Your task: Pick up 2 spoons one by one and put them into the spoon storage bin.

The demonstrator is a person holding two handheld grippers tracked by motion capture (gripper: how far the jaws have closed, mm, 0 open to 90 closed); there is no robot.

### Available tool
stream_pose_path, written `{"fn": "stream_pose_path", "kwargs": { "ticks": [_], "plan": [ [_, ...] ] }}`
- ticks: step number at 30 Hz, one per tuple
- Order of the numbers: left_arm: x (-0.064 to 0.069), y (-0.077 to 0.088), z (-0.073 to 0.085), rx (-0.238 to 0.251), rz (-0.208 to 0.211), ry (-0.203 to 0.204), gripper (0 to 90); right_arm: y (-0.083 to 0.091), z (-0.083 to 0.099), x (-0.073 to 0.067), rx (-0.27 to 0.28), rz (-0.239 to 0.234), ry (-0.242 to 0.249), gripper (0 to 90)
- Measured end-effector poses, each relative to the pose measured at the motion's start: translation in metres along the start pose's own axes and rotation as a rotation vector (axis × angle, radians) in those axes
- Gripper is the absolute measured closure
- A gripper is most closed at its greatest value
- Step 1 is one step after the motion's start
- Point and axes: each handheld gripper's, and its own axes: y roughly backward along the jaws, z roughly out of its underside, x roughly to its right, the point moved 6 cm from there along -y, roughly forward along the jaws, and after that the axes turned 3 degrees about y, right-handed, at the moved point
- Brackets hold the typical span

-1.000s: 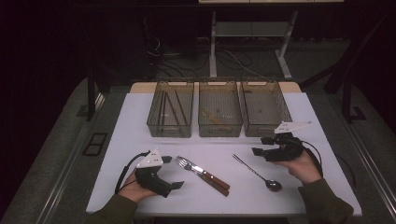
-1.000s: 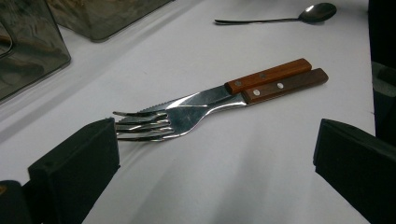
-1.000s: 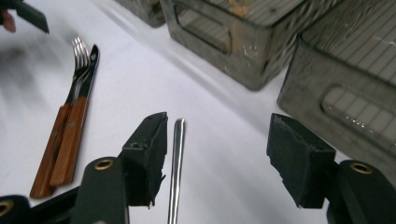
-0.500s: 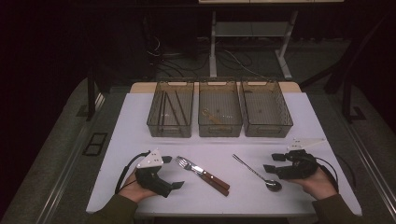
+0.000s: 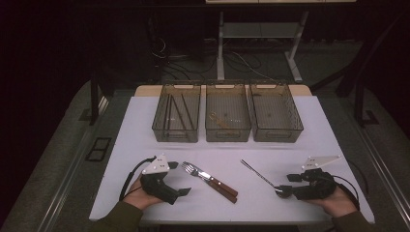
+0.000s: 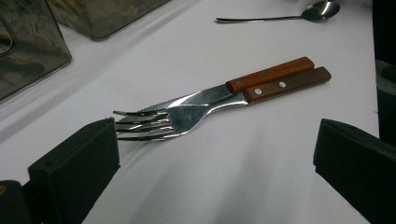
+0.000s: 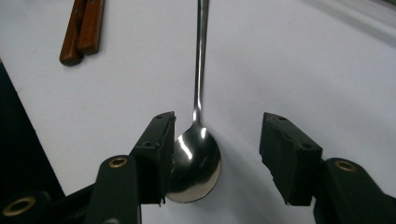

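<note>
Spoon (image 7: 195,163) bowl between right tool (image 7: 215,158) jaws

This looks like a lab or test room set up for recording, not a home kitchen. A plain white table (image 5: 329,145) stands alone in a dark room on grey carpet, with loose cables (image 5: 241,60) on the floor behind it and the metal legs of a bench (image 5: 220,48) beyond. Three identical clear bins (image 5: 227,133) sit in a neat row on it.

From my feed: three clear bins (image 5: 227,114) along the white bench (image 5: 329,140), plus a fork (image 5: 194,170) and knife (image 5: 223,184) lying together.
</note>
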Motion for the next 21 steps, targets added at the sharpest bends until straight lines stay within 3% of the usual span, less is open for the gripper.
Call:
{"fn": "stream_pose_path", "kwargs": {
  "ticks": [13, 21],
  "plan": [
    [0.001, 0.000, 0.000, 0.002, 0.002, -0.003, 0.0, -0.011, 0.009, -0.008, -0.087, -0.008, 0.076, 52.2],
    [0.001, 0.000, 0.000, -0.001, 0.003, -0.009, 0.0, -0.012, 0.010, -0.013, -0.100, 0.001, 0.126, 59.8]
  ]
}}
